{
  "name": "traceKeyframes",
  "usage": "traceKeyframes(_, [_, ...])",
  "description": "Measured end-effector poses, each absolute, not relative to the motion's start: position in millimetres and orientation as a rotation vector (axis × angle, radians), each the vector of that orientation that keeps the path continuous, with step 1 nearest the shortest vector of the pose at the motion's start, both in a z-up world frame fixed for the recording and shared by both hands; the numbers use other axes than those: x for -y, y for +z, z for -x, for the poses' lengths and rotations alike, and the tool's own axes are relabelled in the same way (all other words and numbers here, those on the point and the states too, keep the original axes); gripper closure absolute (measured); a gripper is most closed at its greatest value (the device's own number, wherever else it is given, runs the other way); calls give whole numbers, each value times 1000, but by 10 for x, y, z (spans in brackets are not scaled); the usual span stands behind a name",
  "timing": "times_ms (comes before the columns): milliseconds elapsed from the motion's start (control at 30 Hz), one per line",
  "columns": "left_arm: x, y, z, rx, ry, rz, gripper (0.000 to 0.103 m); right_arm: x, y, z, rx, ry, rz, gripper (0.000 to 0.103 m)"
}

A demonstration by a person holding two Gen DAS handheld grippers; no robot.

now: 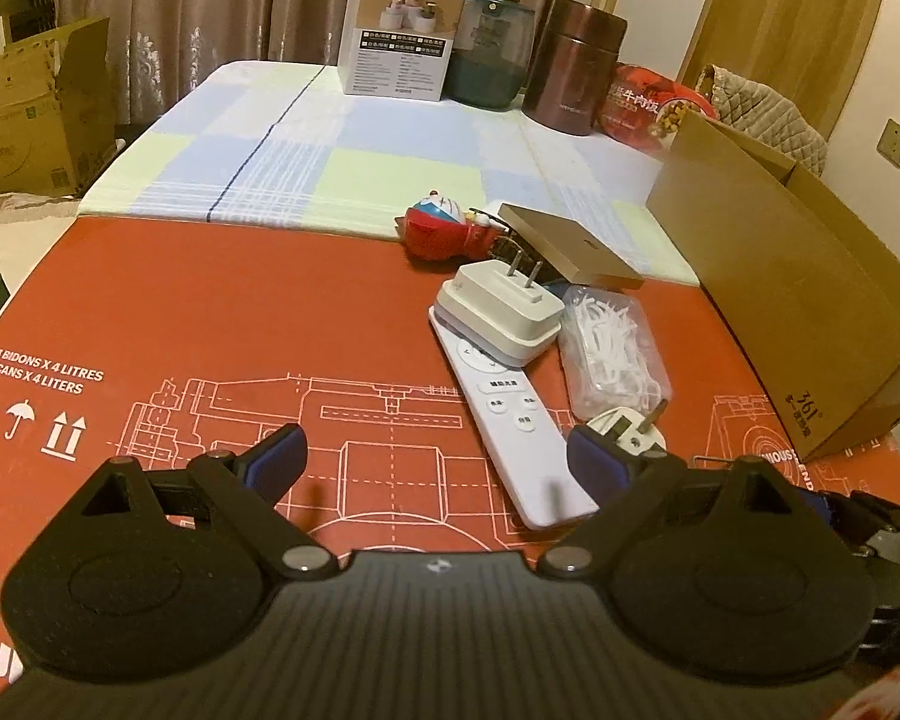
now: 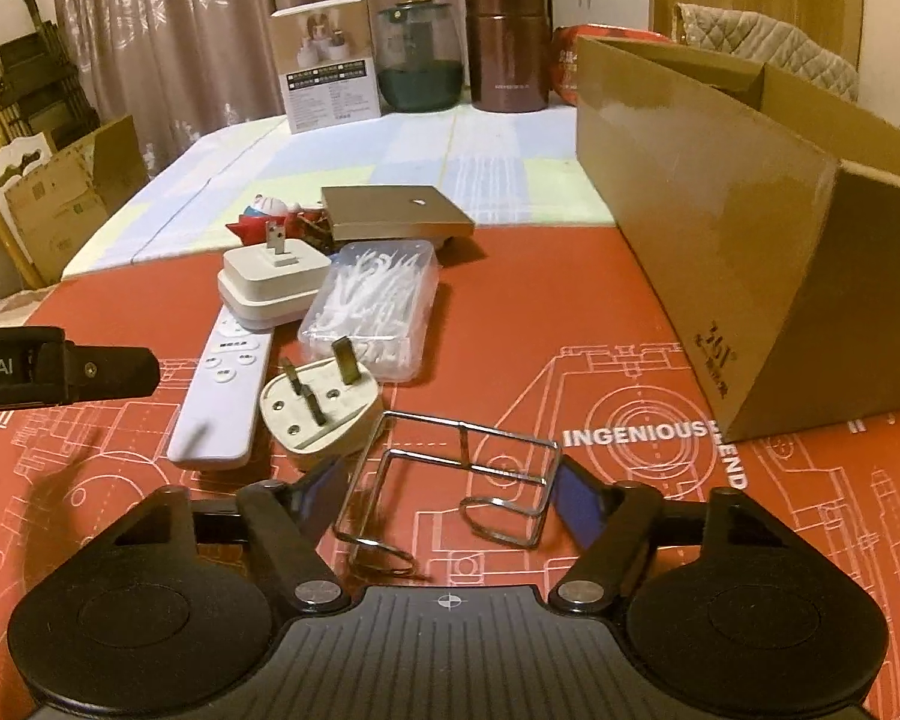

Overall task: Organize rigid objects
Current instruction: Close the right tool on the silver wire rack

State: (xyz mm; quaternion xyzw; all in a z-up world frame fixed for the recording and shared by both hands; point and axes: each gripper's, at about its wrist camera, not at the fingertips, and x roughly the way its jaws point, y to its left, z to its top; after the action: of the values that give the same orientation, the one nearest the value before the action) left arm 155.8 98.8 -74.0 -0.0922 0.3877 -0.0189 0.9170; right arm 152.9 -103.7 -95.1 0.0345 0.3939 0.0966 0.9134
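A bent wire rack (image 2: pixel 450 480) lies on the red printed mat (image 2: pixel 570 312), and my right gripper (image 2: pixel 450 495) is shut on it, a blue pad touching each side. In the left wrist view my left gripper (image 1: pixel 435 459) stands open just above the mat (image 1: pixel 210 300). The near end of a white remote (image 1: pixel 510 420) lies between its fingers, close to the right one. A white two-prong adapter (image 1: pixel 495 315) rests on the remote's far end. Beside them lie a clear box of floss picks (image 1: pixel 615 348) and a white three-pin plug (image 2: pixel 321 414).
An open brown cardboard box (image 2: pixel 720 240) stands at the right. Beyond the pile lie a red and blue toy figure (image 1: pixel 444 228) and a flat gold box (image 1: pixel 570 240). A white carton (image 1: pixel 402 30), a glass jar (image 1: pixel 492 48) and a brown canister (image 1: pixel 570 66) line the far edge.
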Motion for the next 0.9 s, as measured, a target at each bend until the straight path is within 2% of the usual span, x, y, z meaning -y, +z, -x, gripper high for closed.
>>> traceKeyframes(200, [-907, -750, -1557, -798, -78, 172, 12, 1090, -946, -1516, -807, 189, -59, 40])
traceKeyframes(900, [-871, -775, -1565, -793, -92, 176, 12, 1096, -988, -1634, -763, 151, 48, 36])
